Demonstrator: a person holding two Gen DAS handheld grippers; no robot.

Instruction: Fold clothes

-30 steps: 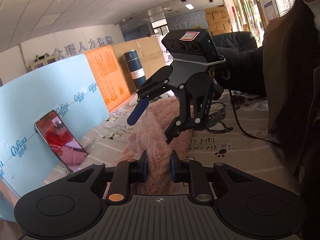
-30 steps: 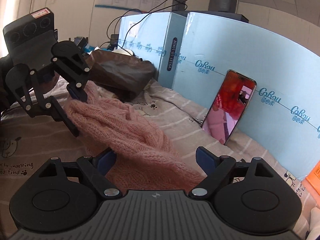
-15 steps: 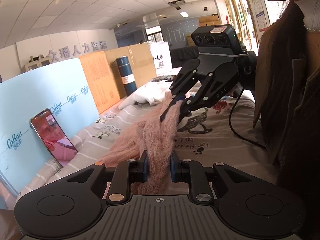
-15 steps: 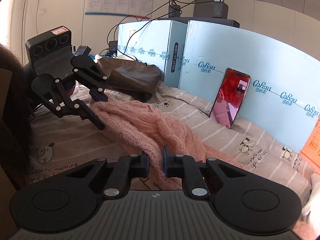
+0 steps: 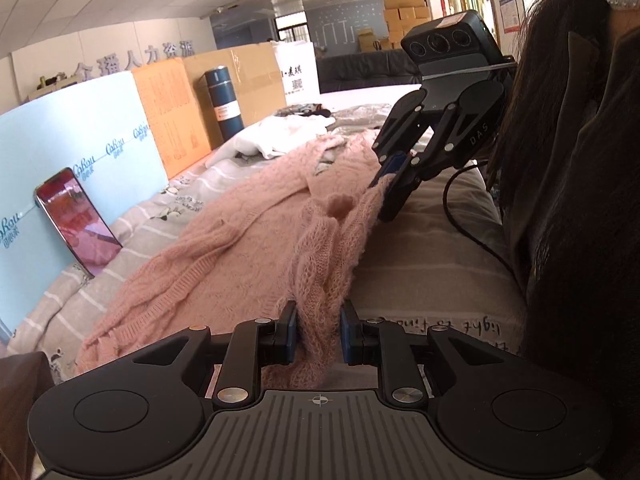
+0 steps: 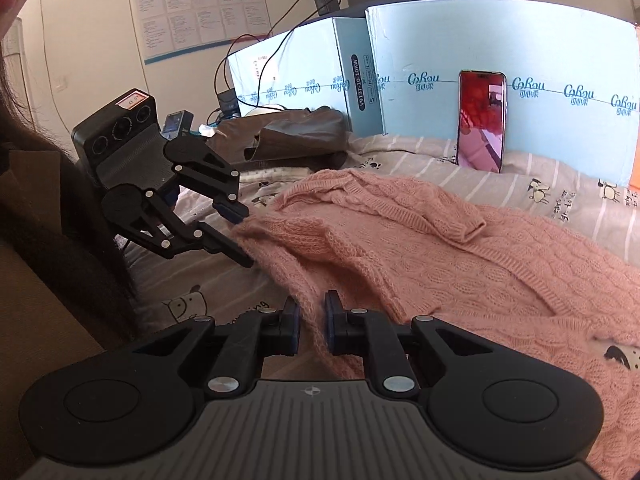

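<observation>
- The pink sweater [image 5: 248,240] lies spread on the bed [image 5: 432,264], on the printed sheet, its bulk reaching from the near edge toward the blue boxes [image 6: 500,40] and the phone [image 6: 481,120] propped against them.
- The left gripper [image 5: 316,330] is clamped on a bunched fold of the knit at the near edge; the fabric fills the gap between its pads.
- The right gripper [image 6: 311,326] has just been closing, and its jaws now pinch a thinner bit of the same near edge, with knit plainly between them.
- Each wrist view shows the other gripper biting the sweater further along, so the two grips sit apart on one hem-like edge, which hangs slightly raised and bunched between them.
- The relation that matters: the held edge runs from gripper to gripper along the near side of the bed, and the rest of the sweater lies beyond it, toward the boxes. Its long axis seems to run along the bed, roughly parallel to the boxes.
- Neither hand is nearer; both already hold, so I judge the next move to be a shared one, pulling the edge taut to flatten the garment or carrying it over the body.
- A sleeve [image 6: 436,216] lies loose on top and may need tucking.
- Other clothes are heaped near the far corners.
</observation>
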